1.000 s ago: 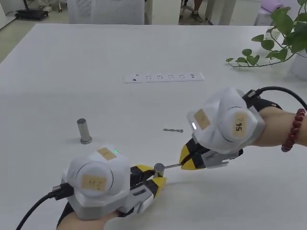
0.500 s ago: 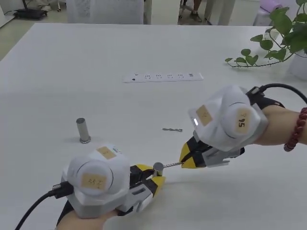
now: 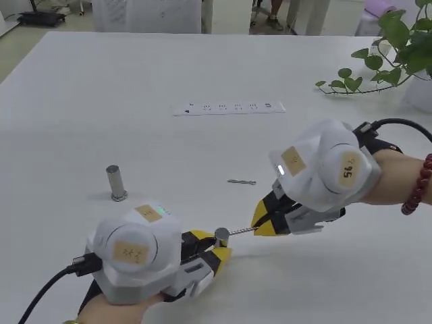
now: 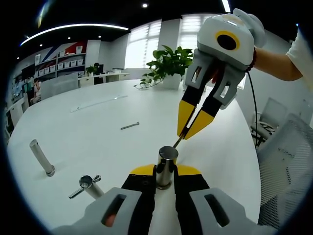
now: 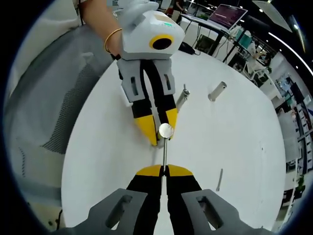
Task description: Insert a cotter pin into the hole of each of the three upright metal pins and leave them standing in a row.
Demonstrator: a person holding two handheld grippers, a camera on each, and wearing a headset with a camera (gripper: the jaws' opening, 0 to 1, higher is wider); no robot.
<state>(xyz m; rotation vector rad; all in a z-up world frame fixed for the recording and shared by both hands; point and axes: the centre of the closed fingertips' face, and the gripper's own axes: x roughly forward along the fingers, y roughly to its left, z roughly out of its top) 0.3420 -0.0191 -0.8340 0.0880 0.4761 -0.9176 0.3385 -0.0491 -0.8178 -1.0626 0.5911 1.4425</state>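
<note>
- An open office with a wide white table (image 3: 81,88); a strip (image 3: 229,108) lies toward the far edge; a plant (image 3: 398,47) trails over the far right corner.
- The left gripper (image 3: 216,247) sits by the near edge; its jaws are clamped on a pin (image 4: 167,165) that stands on the table; the grip is low on the shaft and leaves the top free.
- The right gripper (image 3: 262,225) reaches in from the right, jaws pinched tight on a cotter (image 5: 164,152); the cotter's tip meets the pin just below its top; I cannot tell whether it has entered the hole.
- A bare pin (image 3: 116,183) stands toward the left edge, well apart; a spare cotter (image 3: 241,182) lies flat near the table's middle; a done pin (image 4: 89,185), with a cotter through its head, is just beside the left gripper.
- My reading: this is the second pin of three; one is fitted and one is untouched.
- To do this step well:
  - hold the pin firmly so it neither turns nor tips;
  - bring the cotter level and in line with the hole, judging by the right gripper view, where cotter and pin top line up;
  - push straight and slowly;
  - if the tip skids on the round shaft, back off and turn the pin a little rather than force it, since so thin a cotter would likely bend;
  - let go only once the cotter is well through, then stand the pin in line with the others.
</note>
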